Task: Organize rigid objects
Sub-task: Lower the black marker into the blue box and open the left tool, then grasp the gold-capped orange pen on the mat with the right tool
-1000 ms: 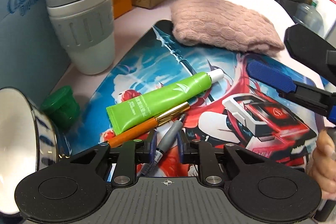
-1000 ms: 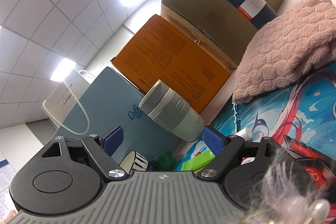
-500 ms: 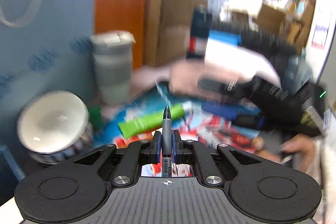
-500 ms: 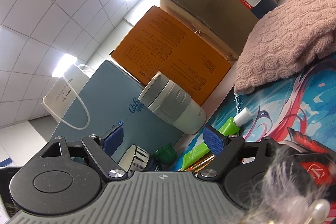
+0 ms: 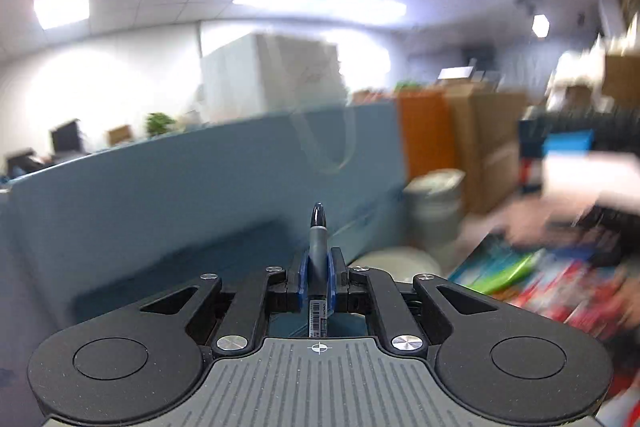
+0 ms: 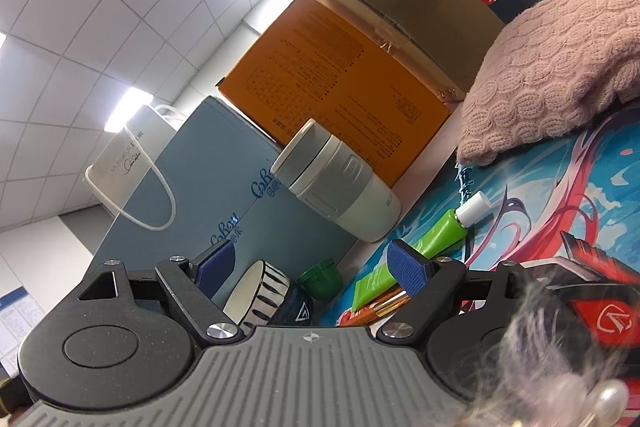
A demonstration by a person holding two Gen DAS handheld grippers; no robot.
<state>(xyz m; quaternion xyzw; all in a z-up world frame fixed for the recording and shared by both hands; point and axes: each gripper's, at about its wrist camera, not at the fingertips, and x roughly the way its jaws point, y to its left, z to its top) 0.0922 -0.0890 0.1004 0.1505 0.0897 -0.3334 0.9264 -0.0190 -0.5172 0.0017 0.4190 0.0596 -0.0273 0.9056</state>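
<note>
right wrist: striped bowl [image 6: 256, 293] sideways, contents unseen.

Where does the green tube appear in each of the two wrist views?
Left wrist: the green tube is a blurred streak at lower right, on the printed mat.
Right wrist: it lies at lower centre-right, partly behind the right gripper's pad.
Shared landmark: the grey lidded cup.

Printed mat [image 6: 568, 187] covers the white table [image 6: 440, 147].
</note>
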